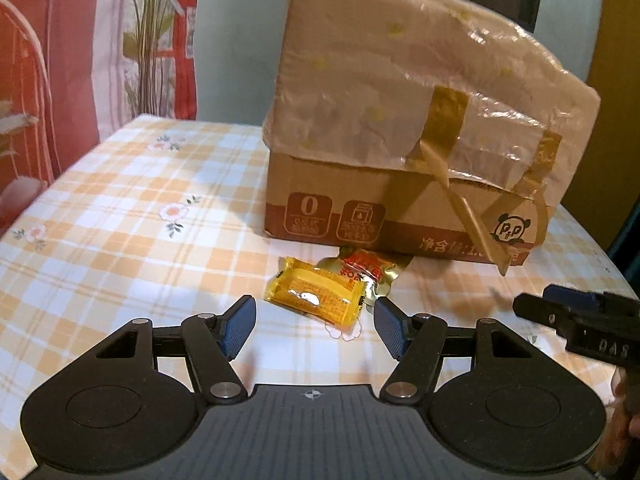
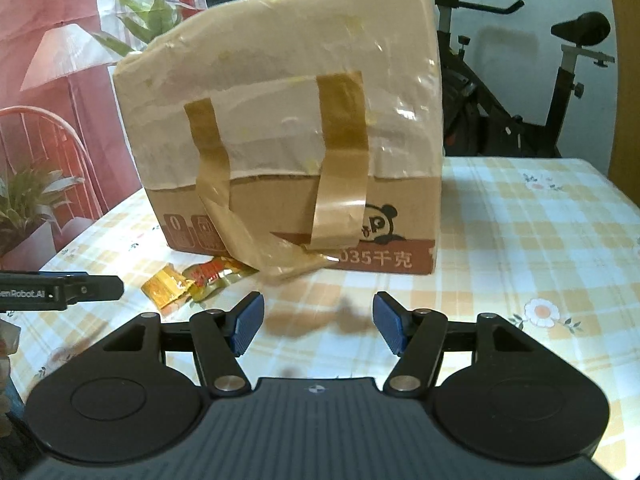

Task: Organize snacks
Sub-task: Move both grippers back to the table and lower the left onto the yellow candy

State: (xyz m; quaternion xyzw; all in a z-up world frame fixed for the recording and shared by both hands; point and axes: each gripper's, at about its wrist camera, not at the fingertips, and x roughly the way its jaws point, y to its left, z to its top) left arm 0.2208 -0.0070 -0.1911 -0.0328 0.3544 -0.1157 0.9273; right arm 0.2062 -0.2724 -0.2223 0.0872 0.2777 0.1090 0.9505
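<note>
Glossy yellow foil snack packet (image 1: 316, 298), matt cardboard box (image 1: 400, 216) under shiny tape, checked cloth tablecloth (image 1: 120, 208).

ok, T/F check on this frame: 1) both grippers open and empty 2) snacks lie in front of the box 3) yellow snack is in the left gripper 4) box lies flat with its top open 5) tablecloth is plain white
1) Left gripper and right gripper open and empty: true.
2) Snacks in front of the box: true.
3) Yellow snack in the left gripper: false, it lies on the table just ahead of the fingers.
4) Box flat, top open: false, it stands upright, taped.
5) Tablecloth plain white: false, orange checks with flowers.
</note>
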